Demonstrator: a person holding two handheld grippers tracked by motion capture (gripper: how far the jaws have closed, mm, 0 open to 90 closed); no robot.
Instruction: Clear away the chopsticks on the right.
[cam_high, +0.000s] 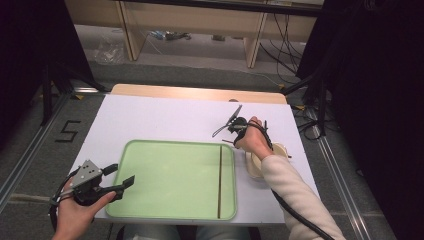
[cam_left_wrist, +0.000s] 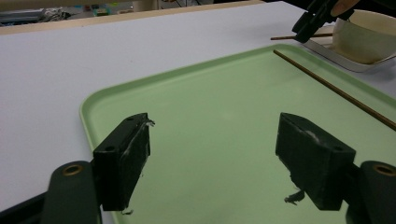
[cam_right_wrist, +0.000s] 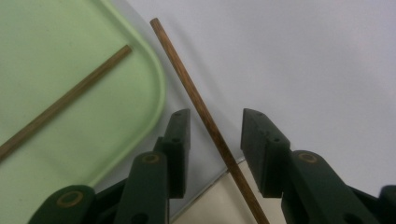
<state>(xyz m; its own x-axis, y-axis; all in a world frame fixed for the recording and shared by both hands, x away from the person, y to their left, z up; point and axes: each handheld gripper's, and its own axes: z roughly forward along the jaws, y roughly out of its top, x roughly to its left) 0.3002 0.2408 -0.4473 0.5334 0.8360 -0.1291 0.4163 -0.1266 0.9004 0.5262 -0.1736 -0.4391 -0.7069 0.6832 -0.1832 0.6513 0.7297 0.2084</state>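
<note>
A: While the right gripper (cam_right_wrist: 215, 135) straddles the loose chopstick (cam_right_wrist: 196, 100), where does it lie?

B: Between spread fingers (cam_right_wrist: 180, 140), untouched, just off the tray (cam_right_wrist: 156, 84), running lengthwise away.

A: Left gripper (cam_left_wrist: 212, 158)?

B: Fingers spread, empty, over the tray's near corner.

A white table (cam_high: 165, 117) carries a green tray (cam_high: 175, 180); right of the tray sits a cream bowl (cam_high: 256, 167).
</note>
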